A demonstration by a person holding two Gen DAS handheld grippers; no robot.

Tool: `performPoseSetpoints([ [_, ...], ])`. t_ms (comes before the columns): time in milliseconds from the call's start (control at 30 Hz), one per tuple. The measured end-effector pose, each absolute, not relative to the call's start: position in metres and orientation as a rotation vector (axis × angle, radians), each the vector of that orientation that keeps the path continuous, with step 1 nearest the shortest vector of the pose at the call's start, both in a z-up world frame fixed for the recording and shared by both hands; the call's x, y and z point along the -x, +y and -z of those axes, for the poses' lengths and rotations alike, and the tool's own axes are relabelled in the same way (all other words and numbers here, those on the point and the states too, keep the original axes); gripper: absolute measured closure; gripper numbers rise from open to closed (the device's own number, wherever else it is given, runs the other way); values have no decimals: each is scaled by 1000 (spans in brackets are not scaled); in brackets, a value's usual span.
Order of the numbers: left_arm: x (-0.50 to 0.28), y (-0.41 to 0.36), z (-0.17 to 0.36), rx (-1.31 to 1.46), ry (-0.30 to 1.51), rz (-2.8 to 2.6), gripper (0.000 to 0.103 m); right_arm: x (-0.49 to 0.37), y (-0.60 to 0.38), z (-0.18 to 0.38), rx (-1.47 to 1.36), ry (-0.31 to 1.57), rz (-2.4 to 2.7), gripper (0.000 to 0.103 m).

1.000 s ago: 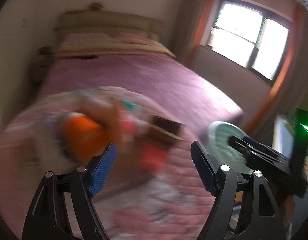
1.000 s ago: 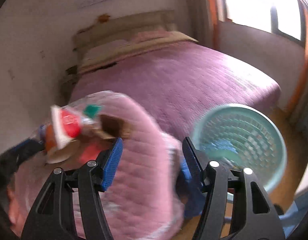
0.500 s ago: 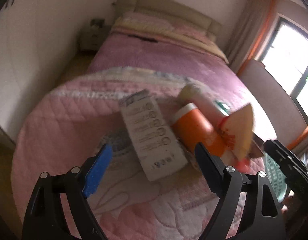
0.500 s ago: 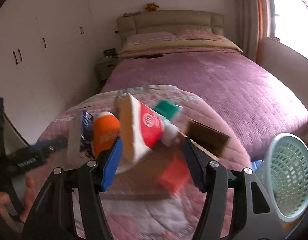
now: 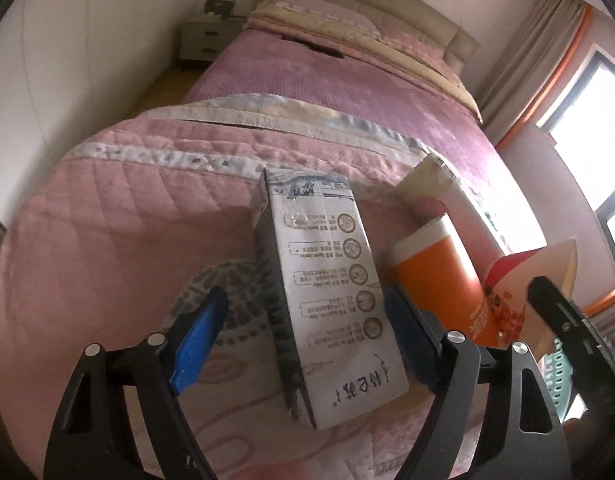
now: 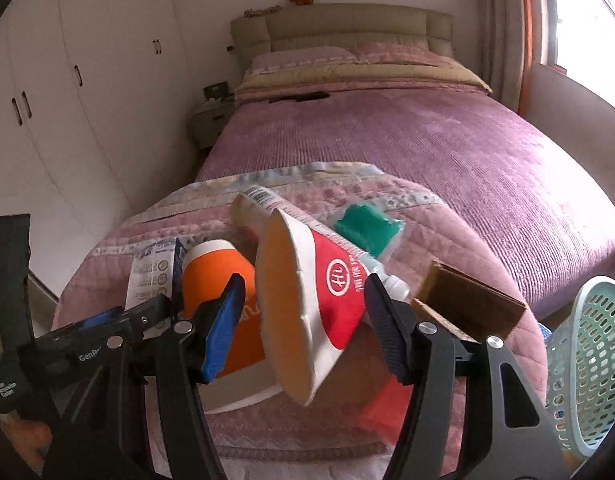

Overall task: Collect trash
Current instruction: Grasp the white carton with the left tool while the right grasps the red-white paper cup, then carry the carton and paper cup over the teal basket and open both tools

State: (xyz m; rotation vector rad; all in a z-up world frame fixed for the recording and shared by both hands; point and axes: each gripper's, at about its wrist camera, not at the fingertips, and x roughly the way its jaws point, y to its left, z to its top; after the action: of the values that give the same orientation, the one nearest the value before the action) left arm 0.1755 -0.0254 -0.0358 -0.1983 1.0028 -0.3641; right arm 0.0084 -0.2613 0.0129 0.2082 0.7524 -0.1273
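left gripper [image 5: 303, 336]: jaws spread and just closing a little, straddling the tall white printed carton [image 5: 327, 292] lying on the pink quilted cover [image 5: 107, 240]; the blue pad at 9 o'clock stands clear of the carton, the pad at 3 o'clock sits just beside its edge, contact not clear. nothing clamped.

right gripper [image 6: 303, 326]: jaws released, part-open, framing the red-and-white paper bowl [image 6: 307, 304] lying on its side; no pad presses on it.

trash pile on the cover, near to far: orange cup with white rim [image 6: 219, 276] at 9 o'clock of the bowl, touching it; brown cardboard box [image 6: 467, 304] at 3 o'clock; clear plastic bottle with green label [image 6: 365, 228] at 1 o'clock behind the bowl.

pale green plastic mesh basket [image 6: 583, 364] at 3 o'clock, beside the cover's edge, apart from the pile.

beyond, at 12 o'clock: purple bedspread [image 6: 407, 140], beige padded headboard [image 6: 343, 28].
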Motion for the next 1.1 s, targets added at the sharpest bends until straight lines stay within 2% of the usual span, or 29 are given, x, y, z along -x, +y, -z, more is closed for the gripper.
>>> performPoseSetpoints([
  [33, -176, -26, 36, 196, 1003, 367, 26, -9, -261, -14, -202, 750, 136, 47],
  [167, -172, -30, 32, 169, 999, 380, 29, -13, -262, -9, -188, 756, 141, 67],
  [333, -159, -35, 31, 120, 986, 383, 27, -5, -265, -10, -180, 734, 149, 78],
  [400, -155, -40, 37, 84, 995, 375, 28, 0, -268, -12, -188, 727, 145, 79],
  [500, -153, -43, 42, 73, 1015, 379, 42, 13, -272, -15, -193, 713, 149, 80],
  [600, -150, -39, 37, 78, 998, 375, 49, 26, -276, -19, -206, 707, 145, 80],
  [1100, -77, -4, 3, 163, 836, 468, 52, 85, -280, -37, -248, 657, 131, 80],
])
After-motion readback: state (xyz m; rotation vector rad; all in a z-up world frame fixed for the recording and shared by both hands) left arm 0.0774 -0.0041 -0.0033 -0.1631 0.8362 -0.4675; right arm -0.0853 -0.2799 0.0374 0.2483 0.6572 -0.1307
